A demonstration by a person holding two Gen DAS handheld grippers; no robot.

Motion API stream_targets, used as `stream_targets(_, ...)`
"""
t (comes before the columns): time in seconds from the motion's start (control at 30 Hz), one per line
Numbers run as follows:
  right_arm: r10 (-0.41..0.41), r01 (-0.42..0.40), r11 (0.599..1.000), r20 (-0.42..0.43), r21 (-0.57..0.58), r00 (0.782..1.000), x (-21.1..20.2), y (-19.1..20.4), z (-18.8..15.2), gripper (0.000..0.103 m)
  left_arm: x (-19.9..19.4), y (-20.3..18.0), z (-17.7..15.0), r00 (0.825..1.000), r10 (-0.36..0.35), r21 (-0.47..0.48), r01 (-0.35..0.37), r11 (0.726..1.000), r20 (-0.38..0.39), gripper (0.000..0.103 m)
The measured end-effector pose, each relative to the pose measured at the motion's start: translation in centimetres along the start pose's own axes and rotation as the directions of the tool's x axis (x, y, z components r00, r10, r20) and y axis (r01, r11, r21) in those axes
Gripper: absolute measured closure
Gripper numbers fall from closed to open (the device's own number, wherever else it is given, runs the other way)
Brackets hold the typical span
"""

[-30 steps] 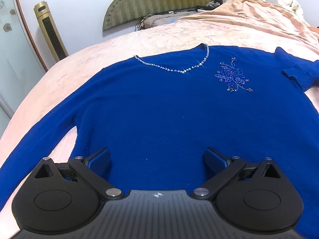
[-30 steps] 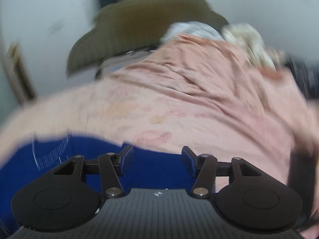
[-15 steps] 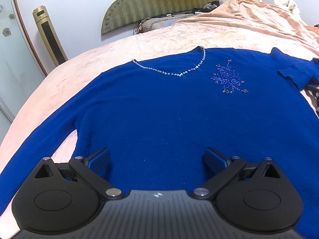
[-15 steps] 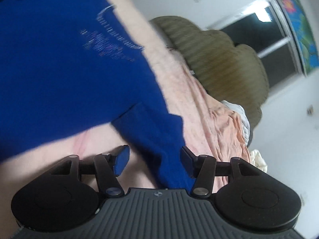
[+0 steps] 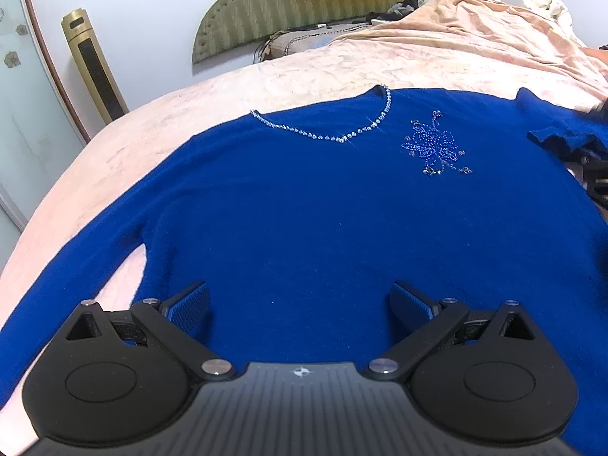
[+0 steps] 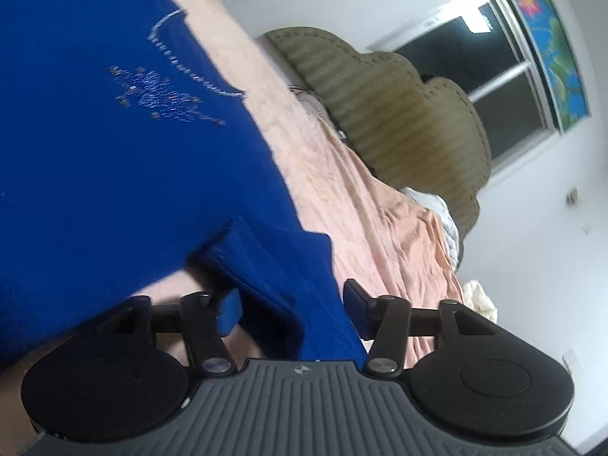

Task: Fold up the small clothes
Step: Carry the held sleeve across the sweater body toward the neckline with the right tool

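The right gripper (image 6: 292,309) has rolled onto its side and come down to the sweater's sleeve (image 6: 273,266); its fingers have just been closing, with the sleeve between them, not yet pinched. In the left view, the left gripper (image 5: 300,304) has not moved, fingers wide apart and holding nothing, above the blue sweater (image 5: 304,209) spread flat on the bed (image 5: 342,72).

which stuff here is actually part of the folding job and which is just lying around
Job: blue sweater, its sleeve, right gripper, left gripper.
Lying about: peach blanket, headboard, tower fan.
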State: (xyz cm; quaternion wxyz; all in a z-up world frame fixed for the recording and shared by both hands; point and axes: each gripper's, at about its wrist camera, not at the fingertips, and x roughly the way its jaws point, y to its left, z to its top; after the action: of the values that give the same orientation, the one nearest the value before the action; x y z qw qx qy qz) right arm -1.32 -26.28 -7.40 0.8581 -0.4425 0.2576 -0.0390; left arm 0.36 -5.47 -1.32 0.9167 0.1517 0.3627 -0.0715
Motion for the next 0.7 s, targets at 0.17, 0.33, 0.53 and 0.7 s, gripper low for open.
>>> stream_targets(0.17, 0.043, -0.043, 0.991, 0.003, 0.123, 0.999, -0.1, -1.4, 0.8, 0.098, 0.2, 1.3, 0.3, 1.000, 0.024, -0.021, -0.024, 0.999, 0.003, 0.001)
stream_targets(0.33, 0.077, -0.084, 0.778, 0.038, 0.623, 0.996, -0.7, -9.7, -0.6, 0.099, 0.7, 2.8, 1.0, 0.999, 0.043, -0.055, -0.042, 0.998, 0.013, 0.001)
stream_targets(0.53, 0.020, -0.212, -0.299, 0.229, 0.930, 0.973, -0.9, -18.6, -11.2, 0.095, 1.5, 4.6, 1.3, 0.999, 0.019, -0.133, -0.014, 0.991, 0.042, 0.001)
stream_targets(0.7, 0.026, -0.250, -0.400, 0.284, 0.882, 0.959, -1.5, -15.9, -10.1, 0.094, 2.6, 5.5, 1.1, 1.000, -0.009, -0.169, 0.011, 0.986, 0.013, 0.001)
